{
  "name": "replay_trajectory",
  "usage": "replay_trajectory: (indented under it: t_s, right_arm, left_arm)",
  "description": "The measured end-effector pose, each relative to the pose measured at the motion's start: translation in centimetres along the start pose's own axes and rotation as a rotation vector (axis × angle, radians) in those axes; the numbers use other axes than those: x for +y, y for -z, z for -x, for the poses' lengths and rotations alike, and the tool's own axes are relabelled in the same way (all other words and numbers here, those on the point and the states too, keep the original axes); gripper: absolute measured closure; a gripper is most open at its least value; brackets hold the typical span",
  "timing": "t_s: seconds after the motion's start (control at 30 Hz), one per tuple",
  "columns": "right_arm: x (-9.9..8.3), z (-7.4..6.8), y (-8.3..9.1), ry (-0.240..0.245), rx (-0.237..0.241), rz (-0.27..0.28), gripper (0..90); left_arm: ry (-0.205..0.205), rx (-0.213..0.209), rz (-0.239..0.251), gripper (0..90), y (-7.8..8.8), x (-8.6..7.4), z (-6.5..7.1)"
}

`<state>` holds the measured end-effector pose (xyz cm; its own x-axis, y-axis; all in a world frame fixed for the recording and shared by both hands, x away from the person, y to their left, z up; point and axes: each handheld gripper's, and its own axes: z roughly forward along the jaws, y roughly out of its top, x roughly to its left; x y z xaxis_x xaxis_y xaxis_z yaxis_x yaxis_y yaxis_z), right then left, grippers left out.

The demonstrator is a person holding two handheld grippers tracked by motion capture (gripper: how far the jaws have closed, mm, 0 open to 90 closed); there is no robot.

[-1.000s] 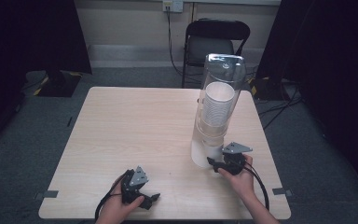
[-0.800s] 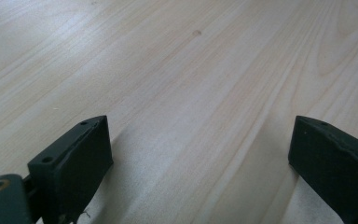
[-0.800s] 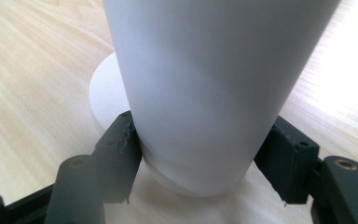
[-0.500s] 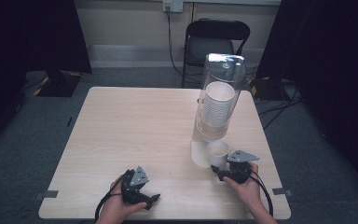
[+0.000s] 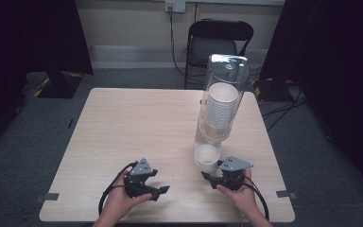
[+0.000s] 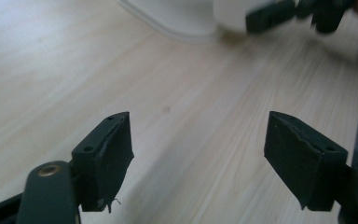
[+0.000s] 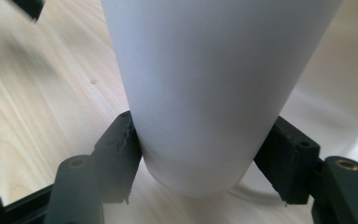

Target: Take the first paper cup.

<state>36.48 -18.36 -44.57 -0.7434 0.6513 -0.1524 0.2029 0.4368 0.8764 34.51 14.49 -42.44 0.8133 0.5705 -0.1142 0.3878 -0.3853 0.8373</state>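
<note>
A white paper cup (image 5: 207, 157) stands upright just in front of the clear tube dispenser (image 5: 221, 101), which holds a stack of white cups. My right gripper (image 5: 209, 173) is shut on the cup's lower part; in the right gripper view both pads (image 7: 121, 154) press the cup (image 7: 205, 79) near its base. My left gripper (image 5: 158, 182) hovers over the table's front left with nothing between its fingers. Its jaws have just been closing a little and still stand wide apart (image 6: 198, 158). The left gripper view catches the cup (image 6: 230, 11) and the right gripper (image 6: 298, 11) blurred at the top.
The light wood table (image 5: 137, 123) has bare room left of the dispenser. The dispenser's white base (image 6: 172, 18) sits at the right middle. A black folding chair (image 5: 220, 40) stands behind the table. Cables trail from both grippers over the front edge.
The right gripper has drawn the cup out from under the dispenser, leftward and toward the front edge. The left gripper has risen slightly off the table and its jaws have narrowed.
</note>
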Motion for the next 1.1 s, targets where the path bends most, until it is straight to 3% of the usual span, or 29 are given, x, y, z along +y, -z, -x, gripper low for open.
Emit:
replay_trajectory:
  t_s: [0.07, 0.17, 0.27, 0.33, 0.43, 0.53, 0.83, 0.9, 0.97, 1.1]
  right_arm:
    - [0.2, -0.4, -0.3, 0.011, 0.01, -0.002, 34.7]
    - [0.5, -1.0, -0.5, 0.038, 0.025, -0.004, 34.7]
    - [0.5, -1.4, -0.7, 0.058, 0.043, -0.001, 34.6]
    - [0.5, -1.6, -0.8, 0.085, 0.047, 0.01, 34.6]
    - [0.6, -2.0, -1.0, 0.106, 0.056, 0.014, 34.6]
    - [0.7, -2.2, -1.1, 0.118, 0.071, 0.015, 34.6]
    - [0.9, -3.2, -1.6, 0.185, 0.091, 0.006, 34.3]
    - [0.9, -3.2, -1.7, 0.18, 0.105, 0.019, 34.3]
    - [1.1, -3.4, -1.7, 0.19, 0.107, 0.02, 34.3]
    - [1.3, -3.9, -1.9, 0.206, 0.122, 0.025, 34.2]
  left_arm:
    - [0.028, -0.004, 0.02, 24.9, 0.4, 0.9, -0.3]
    - [0.015, 0.002, 0.021, 27.5, 0.9, 2.3, -0.4]
    - [0.046, -0.004, 0.027, 30.5, 1.2, 3.4, -0.3]
    - [0.088, -0.005, 0.042, 31.4, 1.2, 4.1, -0.2]
    - [0.19, -0.007, 0.055, 33.3, 1.1, 4.9, -0.1]
    - [0.222, -0.012, 0.06, 40.0, 0.7, 5.5, -0.1]
    - [0.23, -0.048, 0.03, 48.7, -0.9, 6.5, 0.3]
    - [0.228, -0.057, 0.021, 52.0, -1.2, 6.5, 0.4]
    - [0.233, -0.08, 0.007, 56.7, -1.4, 6.5, 0.5]
    - [0.238, -0.077, -0.018, 70.4, -1.7, 6.5, 0.9]
